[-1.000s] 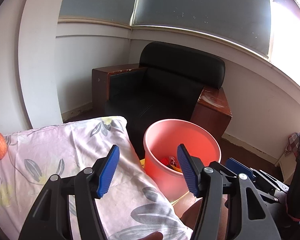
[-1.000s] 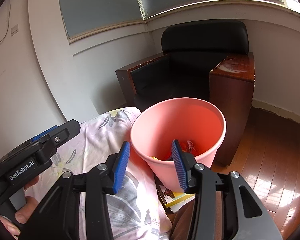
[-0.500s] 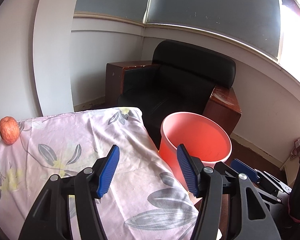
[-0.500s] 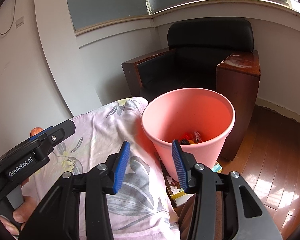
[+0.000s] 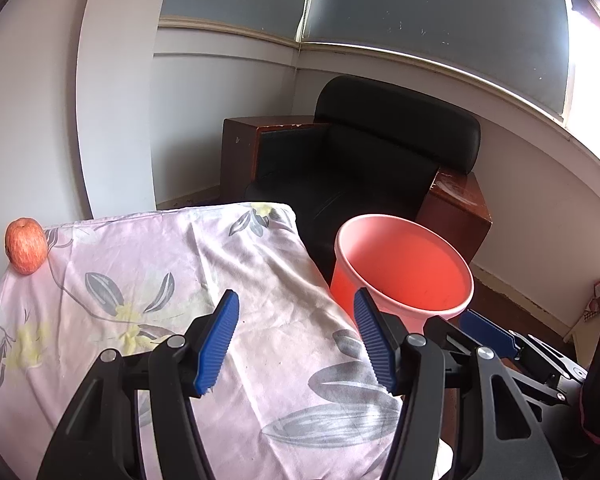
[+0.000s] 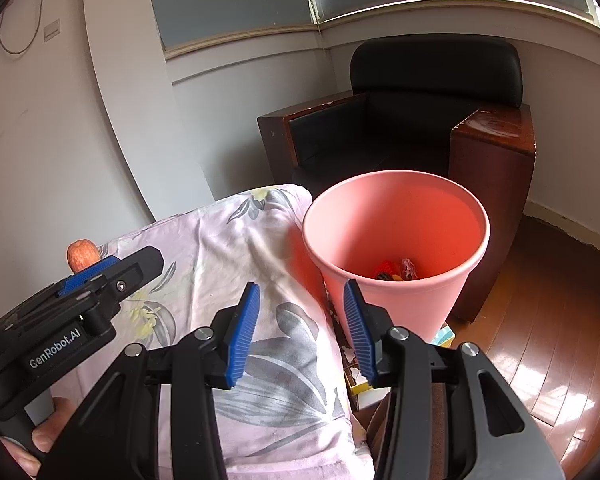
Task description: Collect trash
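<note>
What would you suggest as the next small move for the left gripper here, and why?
Probably swing the left gripper toward the apple at the far corner of the floral cloth. Both grippers are open and empty, the pink bin already holds scraps, and the apple is the only loose item visible on the cloth, on the left gripper's side. Whether it counts as trash is unclear.

We see pale pink floral-print cloth over surface: grey leaves, yellow blossoms. We note red-orange streaked round apple at far corner. Salmon-pink plastic bucket; red and yellow scraps at bottom. Black leather armchair with dark reddish-brown wooden sides. Our left claw and right claw: black frames, ribbed blue pads. Glossy brown plank floor. White walls.
</note>
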A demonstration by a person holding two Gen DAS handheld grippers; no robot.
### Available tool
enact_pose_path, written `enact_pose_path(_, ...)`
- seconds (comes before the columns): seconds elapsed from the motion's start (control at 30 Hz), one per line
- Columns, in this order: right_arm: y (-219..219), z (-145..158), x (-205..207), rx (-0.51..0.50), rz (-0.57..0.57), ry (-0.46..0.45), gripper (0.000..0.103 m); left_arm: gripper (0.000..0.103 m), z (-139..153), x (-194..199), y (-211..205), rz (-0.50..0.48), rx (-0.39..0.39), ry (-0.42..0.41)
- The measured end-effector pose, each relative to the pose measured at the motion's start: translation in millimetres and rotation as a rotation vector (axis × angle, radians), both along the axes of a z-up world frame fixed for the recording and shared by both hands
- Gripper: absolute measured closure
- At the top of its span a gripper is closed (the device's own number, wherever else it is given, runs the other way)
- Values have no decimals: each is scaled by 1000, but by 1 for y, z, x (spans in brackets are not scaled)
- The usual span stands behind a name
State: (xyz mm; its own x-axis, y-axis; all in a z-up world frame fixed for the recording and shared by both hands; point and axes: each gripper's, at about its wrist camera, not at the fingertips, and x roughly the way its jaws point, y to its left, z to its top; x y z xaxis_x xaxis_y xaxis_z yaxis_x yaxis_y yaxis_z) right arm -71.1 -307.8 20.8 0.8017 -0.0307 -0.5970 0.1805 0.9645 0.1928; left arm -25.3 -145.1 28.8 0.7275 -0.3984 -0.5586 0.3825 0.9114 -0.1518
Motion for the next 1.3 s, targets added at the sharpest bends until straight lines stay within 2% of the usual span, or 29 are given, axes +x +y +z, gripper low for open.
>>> enact_pose_path(1.3,0,-8,4,16,31,8,58,44,-10,7,-3,6,25,25)
